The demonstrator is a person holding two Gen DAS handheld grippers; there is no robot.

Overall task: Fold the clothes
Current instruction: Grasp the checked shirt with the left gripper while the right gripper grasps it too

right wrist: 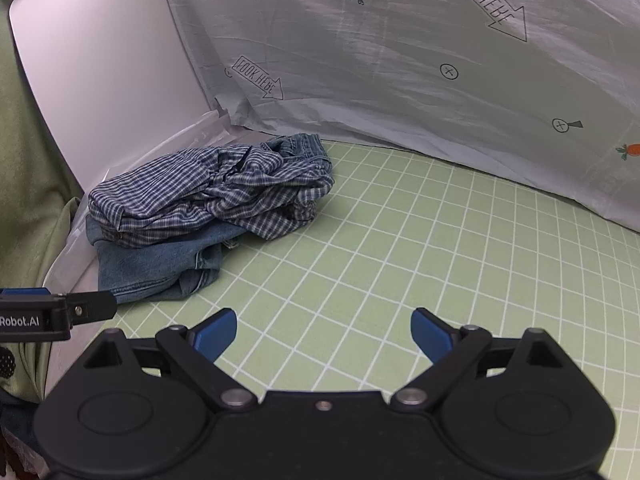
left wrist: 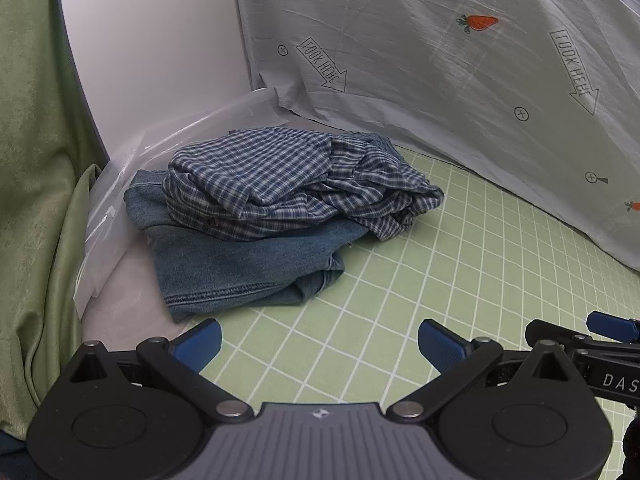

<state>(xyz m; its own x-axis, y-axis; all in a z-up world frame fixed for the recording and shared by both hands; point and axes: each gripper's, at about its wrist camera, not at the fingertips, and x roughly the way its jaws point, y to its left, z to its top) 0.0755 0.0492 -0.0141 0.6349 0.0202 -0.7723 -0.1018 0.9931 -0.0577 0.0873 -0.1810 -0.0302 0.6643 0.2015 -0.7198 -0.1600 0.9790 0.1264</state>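
Both tongs, left (left wrist: 319, 345) and right (right wrist: 324, 334), were held apart; "LOOK HERE" was printed on sheet (right wrist: 400, 60); "Robot.AI" was read on left tongs.

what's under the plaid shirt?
A blue denim garment lies under the crumpled plaid shirt, sticking out at the front, left and back. The shirt hides its middle, so its type is unclear. Both grippers hang open, away from the pile.

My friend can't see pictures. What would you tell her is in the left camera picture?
A crumpled blue-and-white checked shirt lies on folded blue denim jeans on a green grid-patterned mat. In front, the open left gripper holds nothing; a grey carrot-print sheet hangs behind.
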